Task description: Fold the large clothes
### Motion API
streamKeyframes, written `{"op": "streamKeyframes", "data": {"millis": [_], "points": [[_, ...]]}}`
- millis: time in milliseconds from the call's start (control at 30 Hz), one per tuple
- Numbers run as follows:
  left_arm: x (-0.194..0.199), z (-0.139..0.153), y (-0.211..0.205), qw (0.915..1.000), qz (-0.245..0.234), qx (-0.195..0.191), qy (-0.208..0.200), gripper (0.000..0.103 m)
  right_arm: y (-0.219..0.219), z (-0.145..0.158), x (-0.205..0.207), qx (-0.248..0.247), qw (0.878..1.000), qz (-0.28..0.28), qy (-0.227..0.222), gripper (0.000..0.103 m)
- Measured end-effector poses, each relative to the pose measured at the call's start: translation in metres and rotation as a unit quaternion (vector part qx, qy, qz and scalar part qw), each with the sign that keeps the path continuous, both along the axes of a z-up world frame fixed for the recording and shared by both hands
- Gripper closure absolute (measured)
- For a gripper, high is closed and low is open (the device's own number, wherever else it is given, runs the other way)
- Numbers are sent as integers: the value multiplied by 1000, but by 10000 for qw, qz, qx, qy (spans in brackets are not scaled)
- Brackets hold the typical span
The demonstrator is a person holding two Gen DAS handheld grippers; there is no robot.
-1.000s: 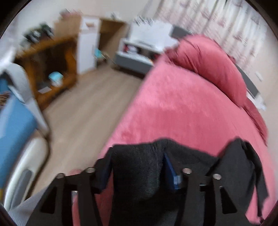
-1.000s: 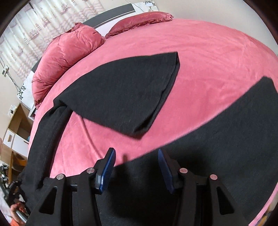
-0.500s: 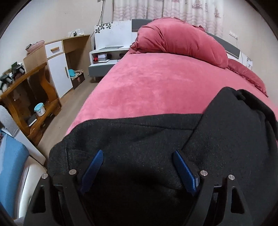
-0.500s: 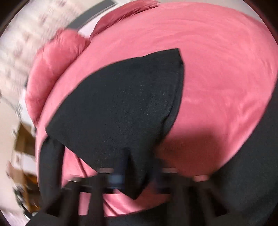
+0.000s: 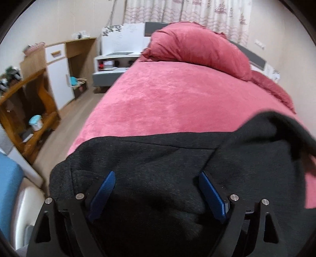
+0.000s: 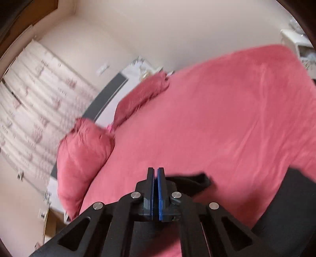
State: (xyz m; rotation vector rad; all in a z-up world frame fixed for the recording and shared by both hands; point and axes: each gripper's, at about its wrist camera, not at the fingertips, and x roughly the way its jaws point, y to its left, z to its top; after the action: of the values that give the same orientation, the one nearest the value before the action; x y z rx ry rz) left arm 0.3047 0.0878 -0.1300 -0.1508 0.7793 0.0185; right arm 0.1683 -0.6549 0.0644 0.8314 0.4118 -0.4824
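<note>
1. Bed [image 5: 167, 102] with a pink plush cover fills most of both views.
2. Black garment [image 5: 158, 158] lies spread over the near end of the bed, its near-left corner at the bed's edge. Its right edge is raised and blurred in the left wrist view. In the right wrist view a big part of it sits at the lower right on the cover.
3. Patterned curtain [image 5: 187, 11] hangs behind the head of the bed.
4. Big pink pillow [image 5: 197, 49] is bunched at the headboard, well apart from the garment.
5. Wooden shelf unit [image 5: 25, 102] stands on the floor to the left, with a white cabinet [image 5: 57, 75] just beside it.
6. Low white-grey bedside unit [image 5: 112, 65] stands next to the head of the bed.
7. Left gripper [image 5: 157, 176]: jaws wide apart and just been opening. It is angled down over the garment, and cloth shows between the blue pads [image 5: 102, 193] but they don't press on it.
8. Right gripper [image 6: 156, 170]: jaws have just closed and the pads are pressed together, lifted above the bed. A fold of the garment rises off the cover right against its fingers, so it looks pinched lower between the pads. The tips themselves show no cloth.
9. Small pale tub [image 5: 36, 123] sits on the lower shelf.
</note>
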Motion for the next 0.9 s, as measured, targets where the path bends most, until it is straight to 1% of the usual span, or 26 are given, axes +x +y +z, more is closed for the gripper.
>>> {"op": "streamKeyframes", "data": {"millis": [67,133,167,200,233,267,300,367,400,500,533,567,633,700,733,767,800,833,867,900], "points": [[-2,1,2,9998,-156,-112,-2,14,-19,20,-20,-264,9991,-315,-61,103],[-4,1,4,9994,-243,-229,-40,12,-31,33,-34,-393,9978,-529,-46,103],[-4,0,3,9993,-269,-255,-42,10,-33,33,-38,-451,9975,-523,110,100],[-3,-2,0,9994,-288,-197,-16,9,-31,28,-35,-437,9976,-388,370,97],[-1,-3,-5,9995,-299,-89,16,7,-30,16,-30,-310,9969,-109,716,93],[-1,-4,-8,9995,-303,17,42,5,-26,-1,-22,-93,9946,213,1008,76],[0,-4,-13,9994,-305,140,69,5,-17,-26,-18,179,9901,494,1304,61],[-1,-4,-14,9994,-294,169,67,5,0,-70,-14,483,9794,788,1795,58],[-3,-2,-12,9995,-289,120,60,5,11,-98,-10,607,9705,937,2139,57],[-18,4,-9,9994,-336,85,44,5,31,-158,-15,938,9524,886,2762,57],[-23,6,-9,9993,-366,80,21,5,34,-170,-15,949,9480,825,2923,57],[-33,9,-8,9991,-433,28,-29,5,41,-178,-22,826,9456,761,3055,55],[-47,9,-4,9988,-479,-92,-31,5,49,-183,-17,248,9384,731,3367,54],[-55,4,0,9984,-508,-235,0,5,52,-178,-15,-161,9382,725,3380,54],[-57,1,1,9982,-524,-295,12,5,51,-174,-16,-321,9389,625,3369,54],[-58,-1,1,9981,-527,-314,7,5,47,-167,-19,-564,9372,375,3422,54],[-56,-2,-1,9982,-538,-281,31,4,45,-162,-21,-694,9382,237,3383,53],[-55,-3,-5,9981,-577,-223,77,0,41,-156,-25,-735,9446,278,3187,50],[-53,-5,-9,9979,-617,-125,133,0,38,-155,-25,-673,9468,397,3122,45],[-51,-8,-15,9977,-638,19,206,0,37,-156,-26,-579,9481,514,3084,43]]}}
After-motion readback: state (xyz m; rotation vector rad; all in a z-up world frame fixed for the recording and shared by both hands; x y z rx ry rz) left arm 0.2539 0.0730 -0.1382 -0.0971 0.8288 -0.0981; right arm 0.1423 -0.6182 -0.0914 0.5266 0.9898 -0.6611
